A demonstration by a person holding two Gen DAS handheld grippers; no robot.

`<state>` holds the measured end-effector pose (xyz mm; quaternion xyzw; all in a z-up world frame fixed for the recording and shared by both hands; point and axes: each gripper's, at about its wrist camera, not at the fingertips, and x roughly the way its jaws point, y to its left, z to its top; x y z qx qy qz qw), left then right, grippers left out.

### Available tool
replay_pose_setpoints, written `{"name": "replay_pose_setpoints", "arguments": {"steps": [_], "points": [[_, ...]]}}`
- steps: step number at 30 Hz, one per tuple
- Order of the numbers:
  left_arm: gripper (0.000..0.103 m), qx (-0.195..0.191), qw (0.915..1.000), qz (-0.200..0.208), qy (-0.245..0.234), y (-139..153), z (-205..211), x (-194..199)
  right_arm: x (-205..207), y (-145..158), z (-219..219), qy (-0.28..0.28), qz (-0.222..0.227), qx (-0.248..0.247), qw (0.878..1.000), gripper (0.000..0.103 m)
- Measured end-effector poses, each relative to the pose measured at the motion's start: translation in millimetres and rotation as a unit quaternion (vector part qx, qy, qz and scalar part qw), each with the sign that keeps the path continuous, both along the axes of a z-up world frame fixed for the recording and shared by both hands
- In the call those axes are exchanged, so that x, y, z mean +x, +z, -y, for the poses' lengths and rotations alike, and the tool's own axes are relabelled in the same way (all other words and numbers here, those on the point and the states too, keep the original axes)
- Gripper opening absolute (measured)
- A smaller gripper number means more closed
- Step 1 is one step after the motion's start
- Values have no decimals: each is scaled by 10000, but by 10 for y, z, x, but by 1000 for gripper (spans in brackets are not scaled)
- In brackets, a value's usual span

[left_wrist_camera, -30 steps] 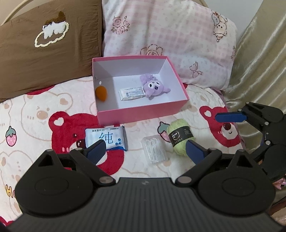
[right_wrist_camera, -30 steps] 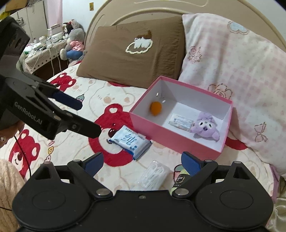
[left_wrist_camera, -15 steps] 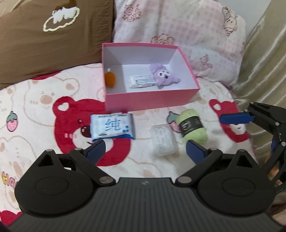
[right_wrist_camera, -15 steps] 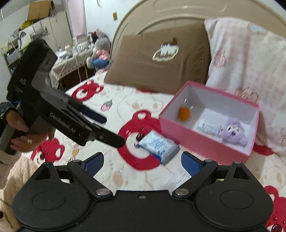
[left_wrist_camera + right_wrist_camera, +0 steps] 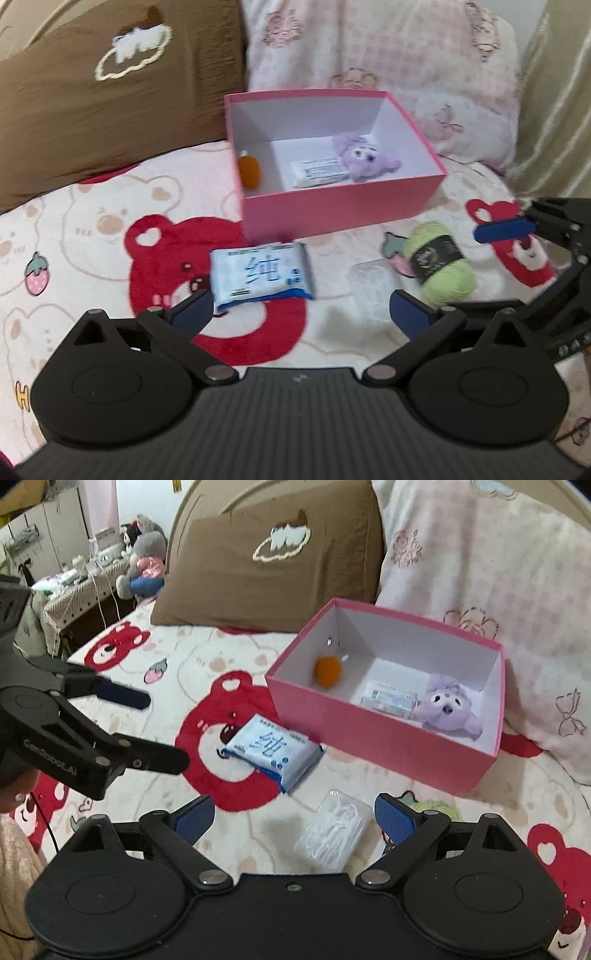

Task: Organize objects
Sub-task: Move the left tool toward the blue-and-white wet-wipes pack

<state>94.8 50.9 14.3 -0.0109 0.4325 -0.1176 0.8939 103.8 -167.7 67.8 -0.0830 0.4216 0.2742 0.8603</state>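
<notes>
On the bed (image 5: 92, 229), spread with a bear-print blanket, an open pink box (image 5: 340, 206) sat in front of a brown pillow (image 5: 110, 103) and a pink checked pillow (image 5: 388, 62). Inside it lay an orange egg-shaped piece (image 5: 249, 171) at the left end, a small white packet (image 5: 319, 171) in the middle, and a purple plush toy (image 5: 360, 157) to the right, touching the packet.

Outside the box, a blue-and-white tissue pack (image 5: 260, 275) lay just in front of its near wall. To the right were a clear plastic case (image 5: 373, 288), blurred in the left wrist view, and a green yarn ball (image 5: 439, 264) with a dark band.

The left gripper (image 5: 299, 314) hung over the blanket with its jaws wide apart, having just been opening; the tissue pack's near edge showed between the blue pads, untouched. The right gripper (image 5: 293, 816) also had its jaws apart, with nothing clamped; the clear case lay between and beyond its pads.

The right wrist view alone showed the case's contents as thin white sticks, and a cluttered side table (image 5: 74, 579) with stuffed toys (image 5: 144, 561) beyond the bed. There the yarn ball was mostly hidden behind the right pad. The left wrist view alone showed the yarn ball whole, and a pale gold curtain (image 5: 554, 110).
</notes>
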Motion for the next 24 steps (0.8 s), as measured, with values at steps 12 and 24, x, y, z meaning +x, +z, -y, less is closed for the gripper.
{"name": "replay_pose_setpoints", "arguments": {"steps": [12,24], "points": [[103,-368,9983,-187,422,-353,-371,196,182,-343,-128,24,-369,946,9948,97],[103,-796,9943,-340,616,-734,-613,383,515,-728,-450,97,-814,828,9932,102]]}}
